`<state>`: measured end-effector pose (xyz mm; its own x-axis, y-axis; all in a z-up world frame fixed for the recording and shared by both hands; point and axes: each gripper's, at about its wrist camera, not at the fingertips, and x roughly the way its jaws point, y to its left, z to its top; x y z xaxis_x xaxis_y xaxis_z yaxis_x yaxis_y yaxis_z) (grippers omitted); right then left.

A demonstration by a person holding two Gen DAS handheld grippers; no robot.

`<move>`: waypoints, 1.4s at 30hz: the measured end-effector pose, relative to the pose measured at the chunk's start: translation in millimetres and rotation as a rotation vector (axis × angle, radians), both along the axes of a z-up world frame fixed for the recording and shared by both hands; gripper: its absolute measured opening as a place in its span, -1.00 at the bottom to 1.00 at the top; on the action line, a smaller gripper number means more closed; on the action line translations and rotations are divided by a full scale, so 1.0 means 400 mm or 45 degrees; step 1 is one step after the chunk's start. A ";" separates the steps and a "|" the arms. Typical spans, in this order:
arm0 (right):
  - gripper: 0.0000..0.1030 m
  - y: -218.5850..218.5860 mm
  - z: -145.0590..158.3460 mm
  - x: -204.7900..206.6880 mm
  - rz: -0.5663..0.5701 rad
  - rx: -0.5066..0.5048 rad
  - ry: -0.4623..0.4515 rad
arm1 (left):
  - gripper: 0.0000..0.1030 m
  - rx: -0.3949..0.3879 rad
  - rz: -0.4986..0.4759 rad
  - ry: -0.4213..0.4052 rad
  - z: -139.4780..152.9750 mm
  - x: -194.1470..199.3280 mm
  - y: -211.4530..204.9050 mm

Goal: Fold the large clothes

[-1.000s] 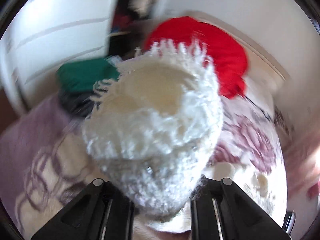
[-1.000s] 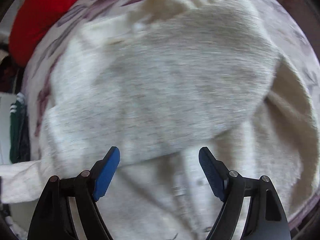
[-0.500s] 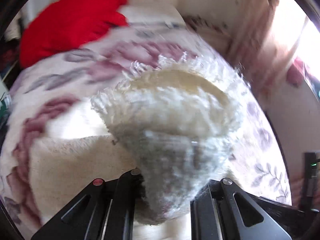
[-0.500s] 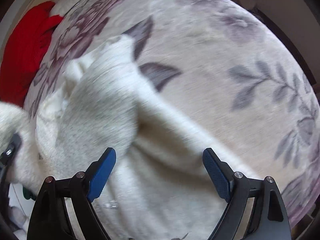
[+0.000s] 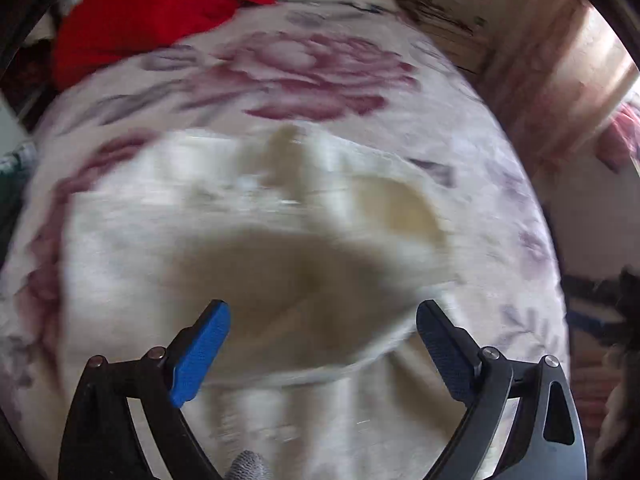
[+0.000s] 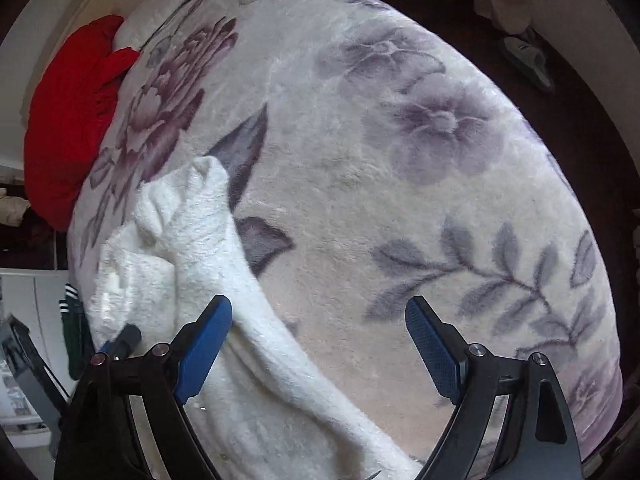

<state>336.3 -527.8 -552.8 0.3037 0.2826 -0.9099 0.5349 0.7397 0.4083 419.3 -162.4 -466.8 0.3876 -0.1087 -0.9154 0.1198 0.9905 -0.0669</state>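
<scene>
A fluffy cream-white garment (image 5: 248,216) lies spread on the floral bed cover, blurred by motion in the left wrist view. My left gripper (image 5: 322,344) is open and empty just above it, blue pads apart. In the right wrist view the same garment (image 6: 200,248) lies bunched at the left, one long part running down under the view's lower edge. My right gripper (image 6: 318,344) is open and empty above the garment's edge and the bare cover. The left gripper's tip shows at the lower left in the right wrist view (image 6: 124,340).
The bed cover (image 6: 400,160) has purple and grey flowers. A red garment (image 5: 152,12) lies at the bed's far end, also in the right wrist view (image 6: 72,120). A green striped cloth (image 6: 72,328) hangs left of the bed. Dark floor and a slipper (image 6: 524,60) lie beyond the right edge.
My left gripper has let go of the fluffy garment and opened; the garment now lies flat on the bed. My right gripper has stayed open while its view swung further over the bare cover.
</scene>
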 end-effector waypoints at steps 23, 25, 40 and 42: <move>-0.56 0.426 0.005 0.387 0.629 -0.263 -0.065 | 0.86 0.297 0.469 0.064 -0.163 0.097 0.518; 0.04 0.394 -0.020 0.433 0.658 -0.216 -0.014 | 0.86 0.287 0.479 0.097 -0.181 0.099 0.522; -0.83 0.178 -0.368 0.503 0.260 0.340 0.364 | 0.86 0.412 0.451 0.037 -0.179 0.076 0.467; -0.85 0.168 -0.320 0.522 0.298 0.159 0.309 | 0.86 0.417 0.433 0.028 -0.177 0.076 0.458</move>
